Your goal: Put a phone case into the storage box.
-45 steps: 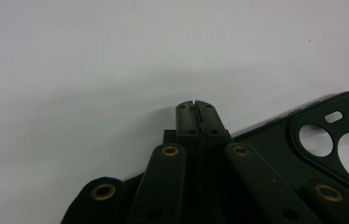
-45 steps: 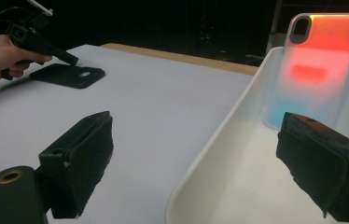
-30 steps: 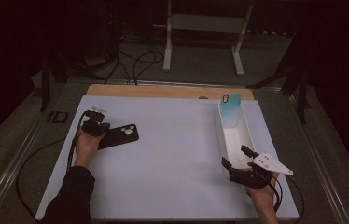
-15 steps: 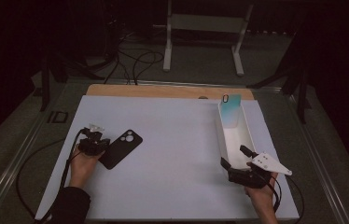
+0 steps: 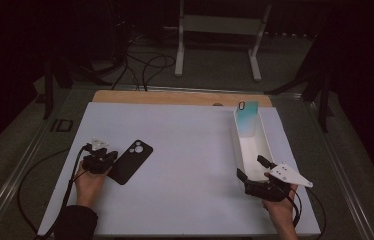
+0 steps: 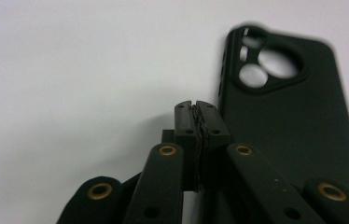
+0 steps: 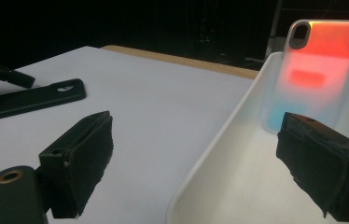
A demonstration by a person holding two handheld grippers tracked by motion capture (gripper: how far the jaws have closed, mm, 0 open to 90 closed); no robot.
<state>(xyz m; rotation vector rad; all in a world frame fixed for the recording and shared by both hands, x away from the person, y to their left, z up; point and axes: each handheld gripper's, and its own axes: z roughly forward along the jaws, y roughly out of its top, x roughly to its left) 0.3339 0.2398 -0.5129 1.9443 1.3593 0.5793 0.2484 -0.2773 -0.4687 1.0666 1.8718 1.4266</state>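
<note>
A black phone case [image 5: 131, 161] lies flat and slantwise on the white mat, camera holes at its far end. My left gripper [image 5: 111, 158] is shut at the case's left edge; in the left gripper view its tips [image 6: 196, 109] meet just beside the black case [image 6: 284, 126] with nothing seen between them. A long white tray [image 5: 239, 150] stands at the right, and an iridescent phone case [image 5: 247, 116] leans upright against its far end. My right gripper [image 5: 252, 168] is open at the tray's near end, its jaws astride the tray's left wall [image 7: 210, 154], facing the iridescent case [image 7: 319, 65].
The white mat [image 5: 190, 150] covers most of the table, with a wooden strip [image 5: 175, 97] along its far edge. Cables trail off the left side. A metal stand [image 5: 217, 25] is on the floor beyond the table. The right gripper view also shows the black case [image 7: 32, 99] and the left gripper [image 7: 9, 75].
My left gripper has come nearer to the person, and the black case has come with it and turned from crosswise to slantwise. The right gripper has not moved.
</note>
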